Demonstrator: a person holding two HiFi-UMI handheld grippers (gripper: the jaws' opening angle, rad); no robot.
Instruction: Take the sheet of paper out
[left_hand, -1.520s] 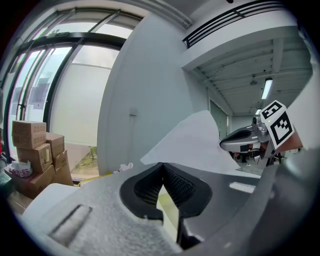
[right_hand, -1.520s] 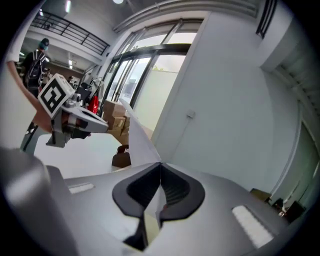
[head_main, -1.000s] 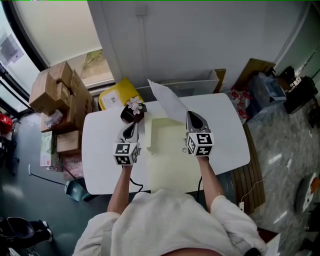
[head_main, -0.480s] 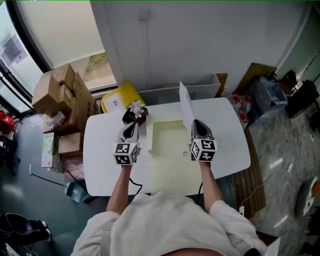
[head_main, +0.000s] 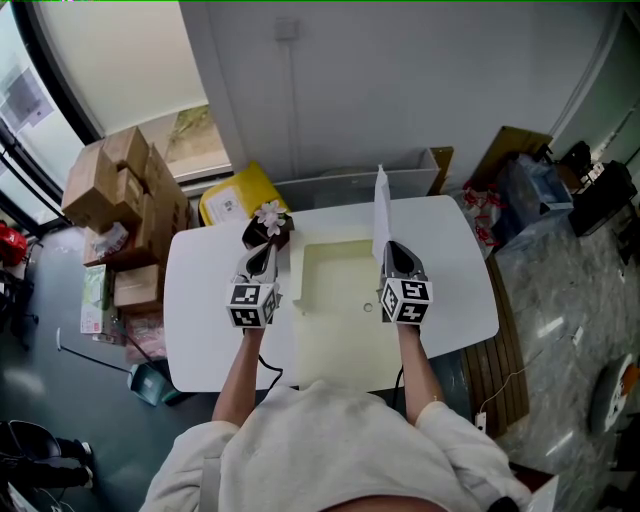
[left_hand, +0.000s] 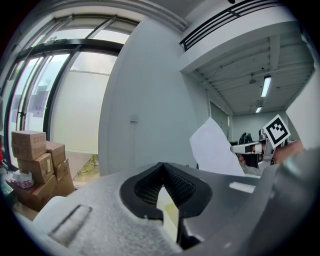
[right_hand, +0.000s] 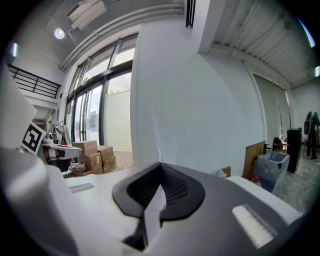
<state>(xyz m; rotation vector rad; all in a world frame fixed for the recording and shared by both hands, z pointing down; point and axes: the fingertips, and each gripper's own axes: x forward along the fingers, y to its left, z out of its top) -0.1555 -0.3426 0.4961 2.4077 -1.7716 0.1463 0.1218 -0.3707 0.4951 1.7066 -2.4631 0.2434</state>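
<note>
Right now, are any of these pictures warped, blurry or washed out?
Head view: sharp, evenly lit, the paper crisp. Left gripper view: fisheye bend, black corners, the window washed out. Right gripper view: same bend, its near jaws soft.

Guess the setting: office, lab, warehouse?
Probably an office or lab corner that doubles as storage. A white table stands against a plain wall, stacked cardboard boxes sit beside tall glazed windows, and there are strip lights on an open ceiling.

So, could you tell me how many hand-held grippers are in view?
2. The left hand-held gripper clamps the pale yellow folder; the right hand-held gripper holds the white sheet of paper upright. No others show.
</note>
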